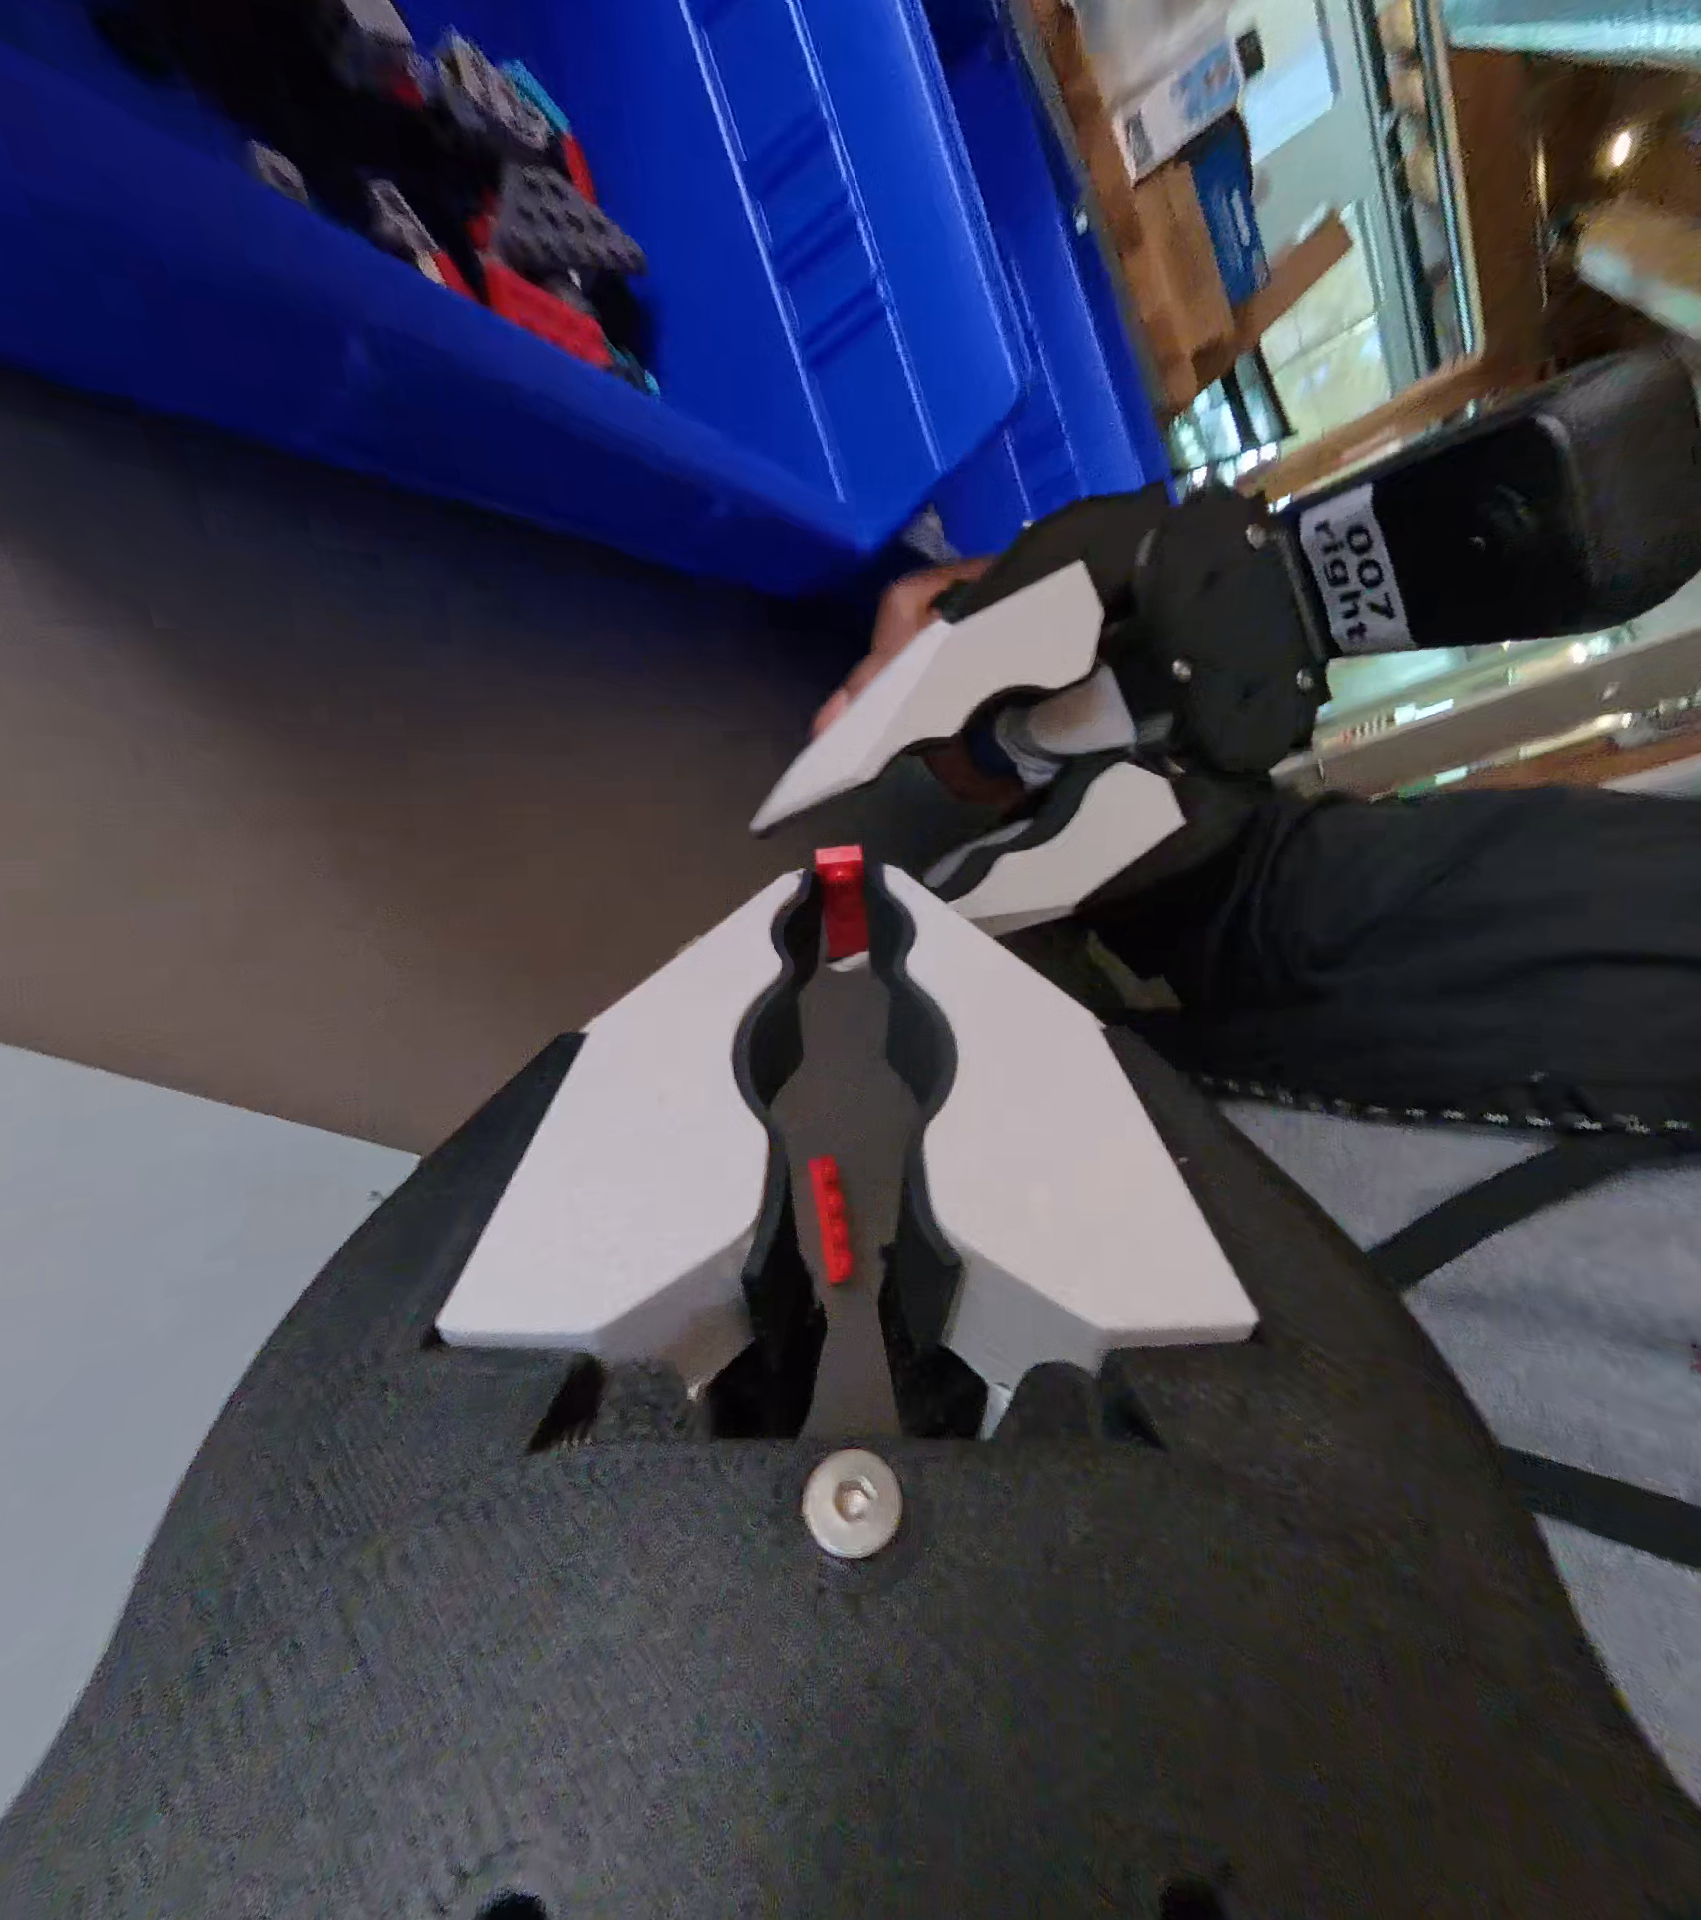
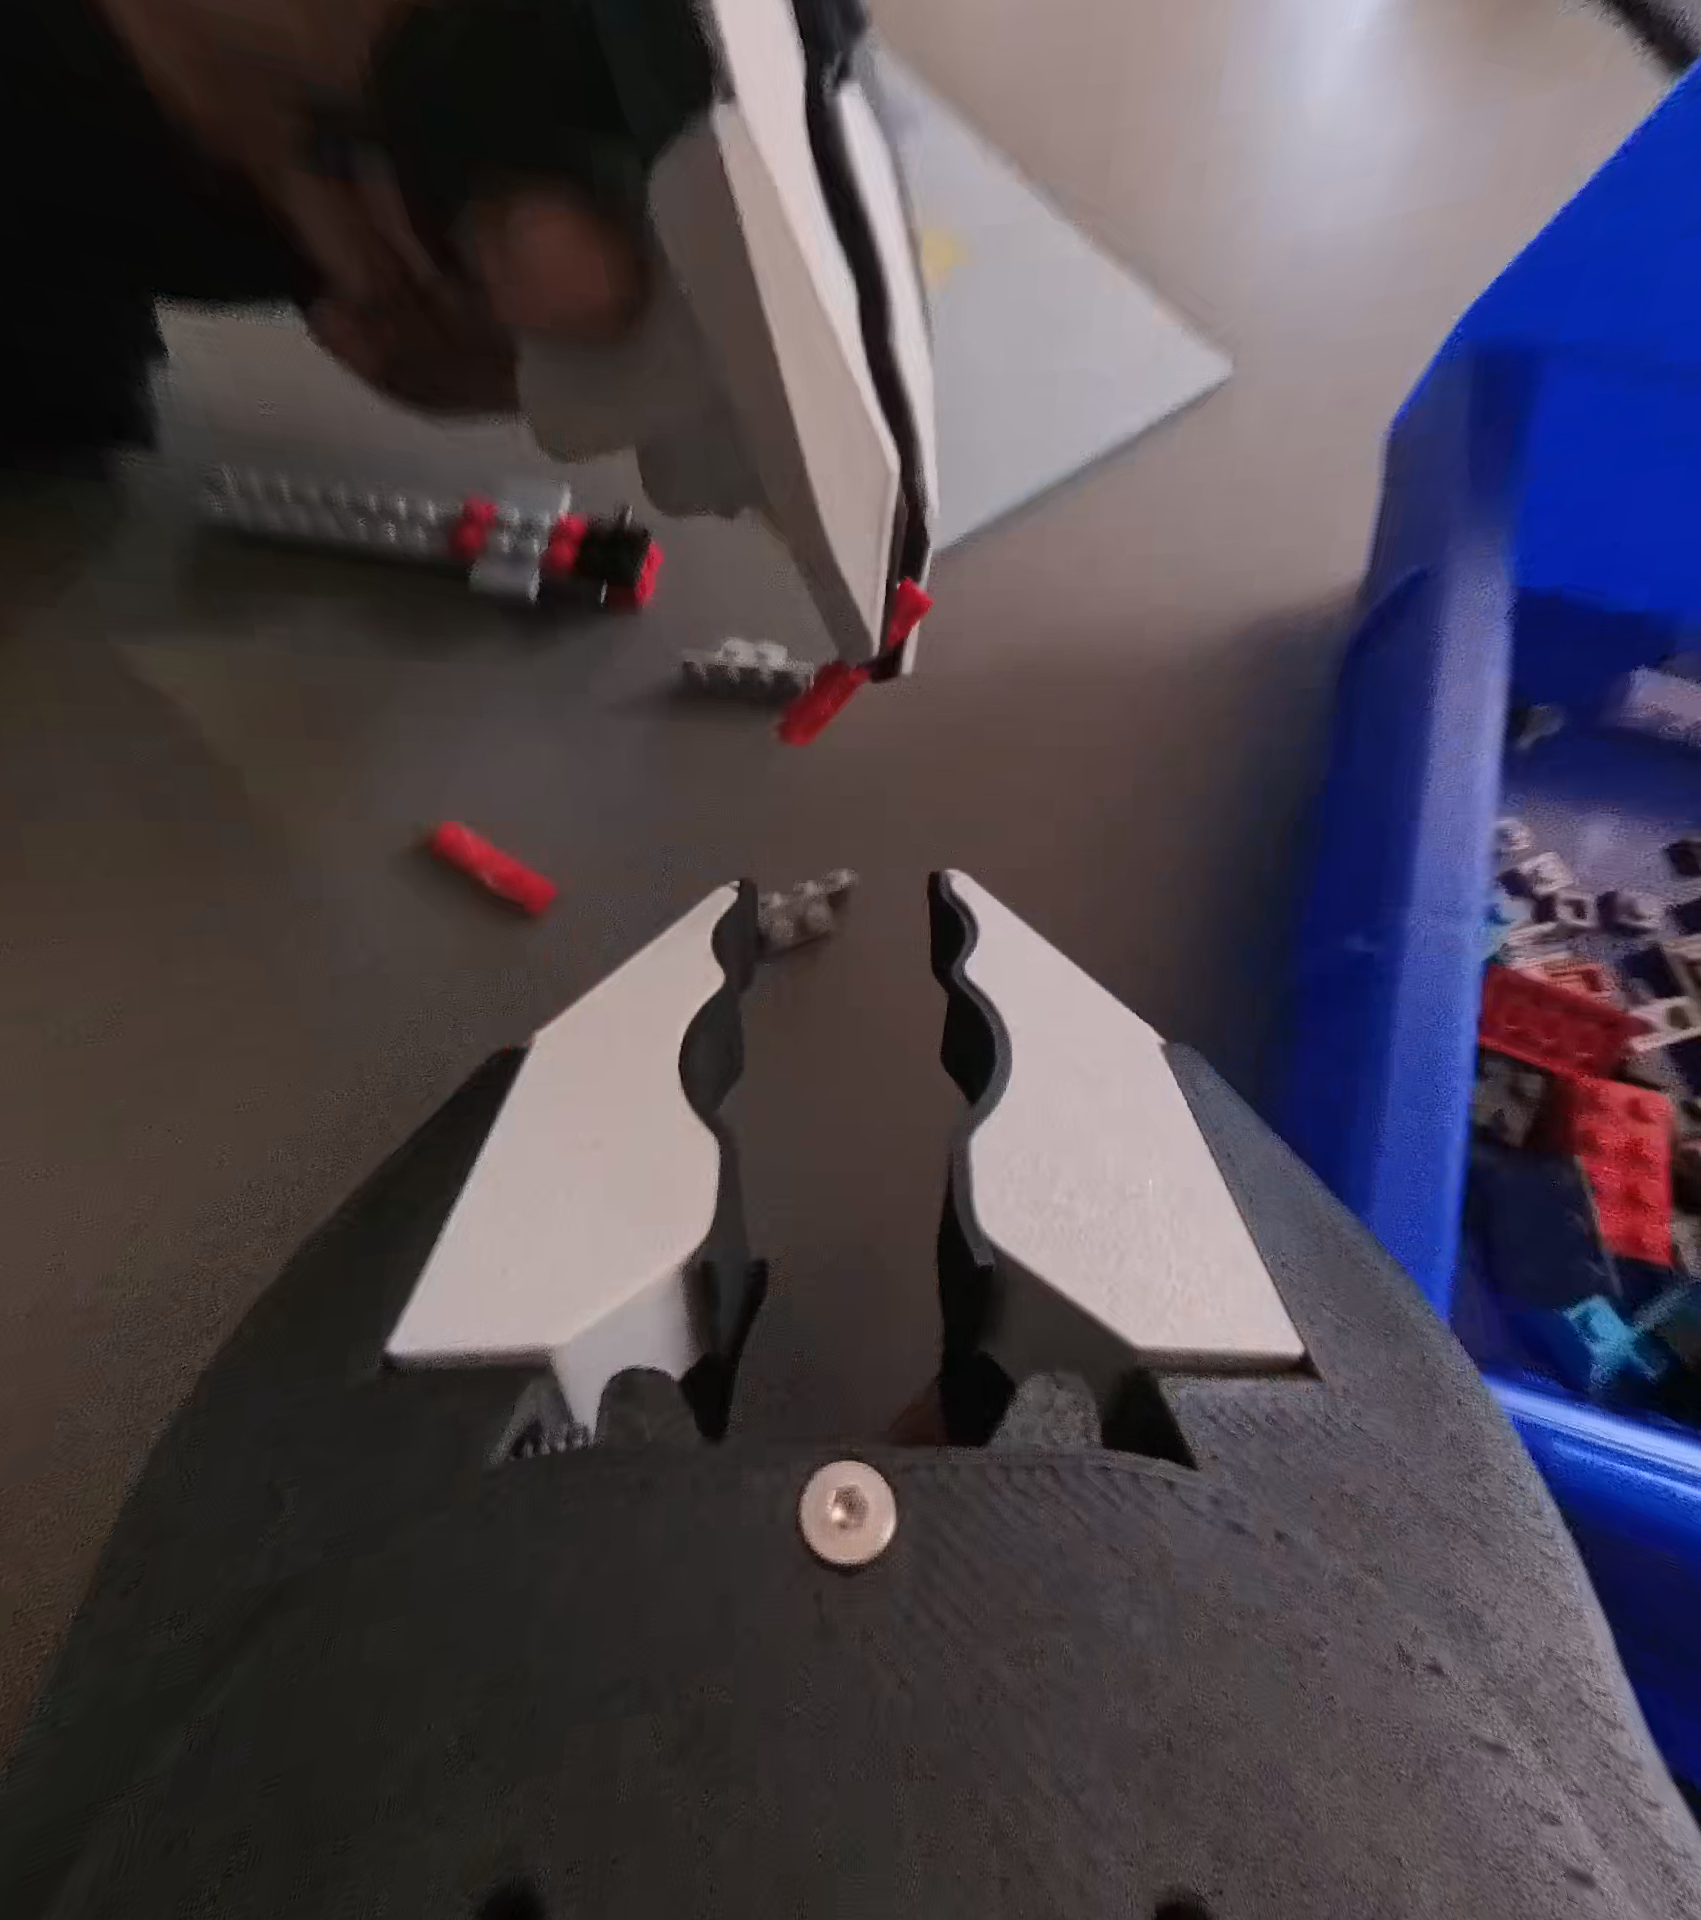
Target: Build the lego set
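My left gripper (image 1: pixel 843 881) is shut on a small red lego piece (image 1: pixel 841 914) that sticks out past its tips, held above the dark table. In the right wrist view the left gripper (image 2: pixel 887 655) hangs tips down with the red piece (image 2: pixel 820 701) poking out below. My right gripper (image 2: pixel 841 894) is open and empty, just short of the red piece. It also shows in the left wrist view (image 1: pixel 887 821), jaws apart. A partly built grey, red and black model (image 2: pixel 472 535) lies on the table behind.
A loose red brick (image 2: pixel 493 868) and two small grey plates (image 2: pixel 742 665) (image 2: pixel 804 909) lie on the table. A red plate (image 1: pixel 835 1221) shows through the left gripper's gap. A blue bin (image 2: pixel 1428 831) of several mixed bricks stands at the right. A pale sheet (image 2: pixel 1033 364) lies farther back. About 4 cm separates my left fingertips from my right.
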{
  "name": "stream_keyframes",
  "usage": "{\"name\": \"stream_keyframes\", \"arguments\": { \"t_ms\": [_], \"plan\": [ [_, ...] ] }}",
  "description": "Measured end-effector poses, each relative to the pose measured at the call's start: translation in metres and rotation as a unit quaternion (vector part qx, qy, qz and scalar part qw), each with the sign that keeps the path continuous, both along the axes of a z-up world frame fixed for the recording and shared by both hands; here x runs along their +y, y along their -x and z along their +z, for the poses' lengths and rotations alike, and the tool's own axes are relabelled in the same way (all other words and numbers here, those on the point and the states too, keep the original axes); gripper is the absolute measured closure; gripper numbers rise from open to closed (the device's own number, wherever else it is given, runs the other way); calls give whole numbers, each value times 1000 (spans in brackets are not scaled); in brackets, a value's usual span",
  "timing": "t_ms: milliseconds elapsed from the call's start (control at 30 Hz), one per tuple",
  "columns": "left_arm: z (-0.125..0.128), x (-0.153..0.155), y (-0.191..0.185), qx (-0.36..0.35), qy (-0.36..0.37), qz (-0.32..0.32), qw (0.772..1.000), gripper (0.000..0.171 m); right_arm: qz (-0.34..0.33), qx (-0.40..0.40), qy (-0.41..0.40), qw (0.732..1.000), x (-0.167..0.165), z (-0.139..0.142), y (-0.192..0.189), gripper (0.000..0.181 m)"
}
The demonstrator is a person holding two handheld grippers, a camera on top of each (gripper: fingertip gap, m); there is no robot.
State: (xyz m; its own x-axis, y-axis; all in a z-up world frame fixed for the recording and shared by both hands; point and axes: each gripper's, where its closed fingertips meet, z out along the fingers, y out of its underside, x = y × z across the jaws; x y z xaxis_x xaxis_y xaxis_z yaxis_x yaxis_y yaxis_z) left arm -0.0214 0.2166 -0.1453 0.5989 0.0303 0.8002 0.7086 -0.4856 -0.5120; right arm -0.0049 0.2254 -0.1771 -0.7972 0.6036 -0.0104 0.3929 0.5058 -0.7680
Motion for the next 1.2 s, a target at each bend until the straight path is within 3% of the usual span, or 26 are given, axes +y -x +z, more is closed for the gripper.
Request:
{"name": "stream_keyframes", "arguments": {
  "t_ms": [167, 500, 833, 1200],
  "plan": [
    [-15, 2, -17, 12, 36, -40, 998, 165, 49, -6, -52, 997, -3, -28, -9, 148],
    [-33, -3, -21, 46, 92, -54, 993, 165, 48, 4, -43, 998, -7, -29, -5, 161],
    [-32, -2, -7, 27, 81, -21, 996, 165, 51, 125, -37, 990, -14, -5, 7, 161],
    [-21, 1, -6, -14, 44, -16, 999, 165, 52, 194, -52, 978, -15, 7, 10, 161]
  ]
}}
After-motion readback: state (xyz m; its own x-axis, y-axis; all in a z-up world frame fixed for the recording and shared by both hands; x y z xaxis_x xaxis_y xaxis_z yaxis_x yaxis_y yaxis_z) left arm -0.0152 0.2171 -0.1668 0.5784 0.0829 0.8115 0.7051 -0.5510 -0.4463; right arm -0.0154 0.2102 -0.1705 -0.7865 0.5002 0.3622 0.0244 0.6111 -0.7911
